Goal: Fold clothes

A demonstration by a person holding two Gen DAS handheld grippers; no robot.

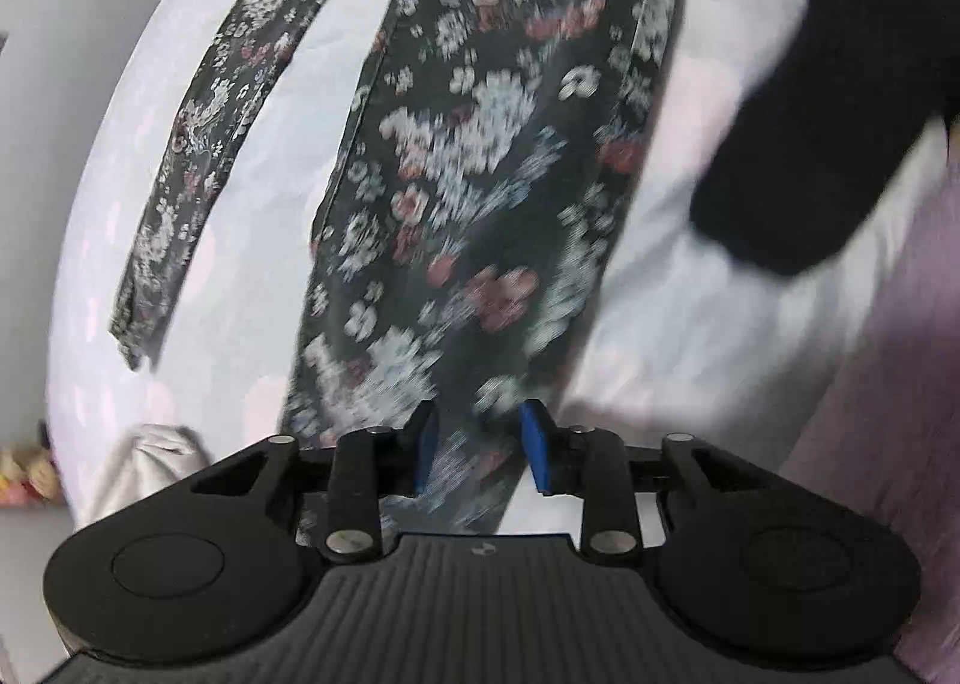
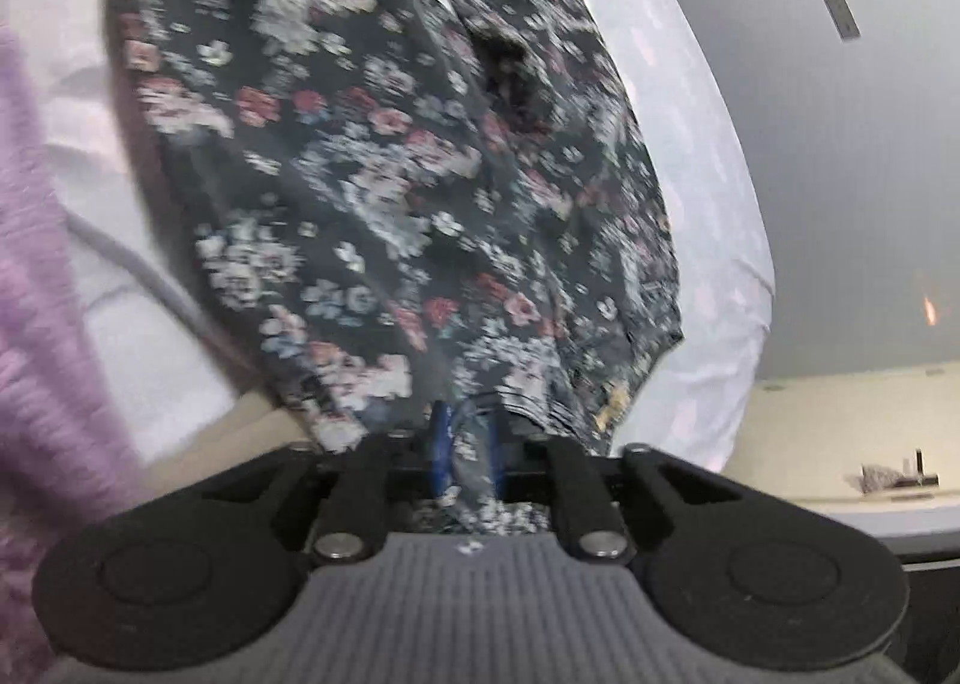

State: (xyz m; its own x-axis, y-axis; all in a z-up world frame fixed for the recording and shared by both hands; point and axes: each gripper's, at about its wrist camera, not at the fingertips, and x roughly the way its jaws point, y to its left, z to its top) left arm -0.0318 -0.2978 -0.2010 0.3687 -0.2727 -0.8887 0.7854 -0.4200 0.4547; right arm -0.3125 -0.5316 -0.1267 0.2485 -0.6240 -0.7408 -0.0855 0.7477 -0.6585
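Observation:
A dark garment with a white and pink flower print [image 1: 492,156] lies stretched over a white bed sheet [image 1: 270,240]. In the left wrist view one end of it rises to my left gripper [image 1: 480,444], whose blue pads [image 1: 534,444] hold a bunch of the cloth. A long narrow part of the garment [image 1: 204,144] trails off to the left. The right wrist view shows the same garment [image 2: 372,174] running up to my right gripper [image 2: 468,444]. Its blue pads [image 2: 441,438] stand close together with cloth pinched between them. Both views are blurred.
A person's black sleeve [image 1: 828,102] reaches over the sheet at the upper right of the left view. Lilac knit cloth [image 2: 48,294] fills the left edge of the right view. The bed edge [image 2: 720,264] drops to a grey floor [image 2: 840,144], beside a cream ledge [image 2: 840,432].

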